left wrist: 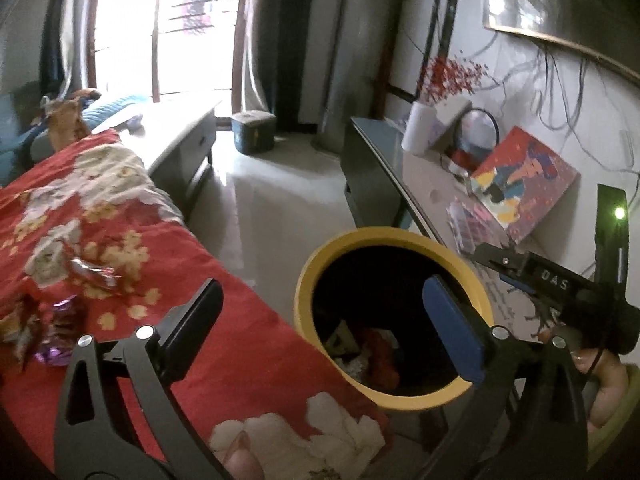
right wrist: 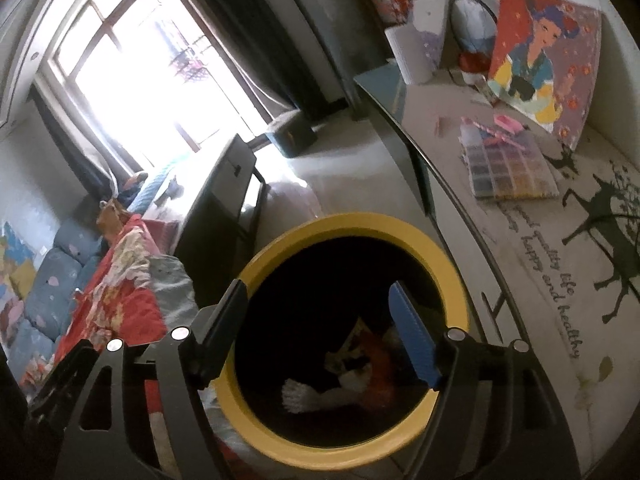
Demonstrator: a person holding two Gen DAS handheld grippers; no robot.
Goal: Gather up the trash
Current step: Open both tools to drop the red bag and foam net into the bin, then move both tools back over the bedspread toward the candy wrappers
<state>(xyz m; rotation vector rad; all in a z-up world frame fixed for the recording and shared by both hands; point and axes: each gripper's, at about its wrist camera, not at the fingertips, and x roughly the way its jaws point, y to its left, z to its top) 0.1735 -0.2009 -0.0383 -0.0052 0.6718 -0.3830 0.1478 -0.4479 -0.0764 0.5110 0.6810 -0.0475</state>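
The left gripper point(left wrist: 320, 328) hangs with its jaws wide and nothing between them, one finger over the red blanket point(left wrist: 224, 320) and the other over the mouth of the yellow bin point(left wrist: 308, 280). The right gripper point(right wrist: 320, 336) is poised directly above the same bin point(right wrist: 448, 276), jaws also spread wide and empty. At the dark bottom of the bin lies trash already collected: a crumpled white paper point(right wrist: 316, 396) and a red wrapper point(right wrist: 380, 360). More trash sits on the blanket to the left: a shiny silver wrapper point(left wrist: 96, 274) and, nearer, a purple wrapper point(left wrist: 60, 332). The bin stands between the blanket and a long table point(right wrist: 532, 280), on which a painting point(right wrist: 544, 60) leans beside a tray of beads point(right wrist: 508, 168).
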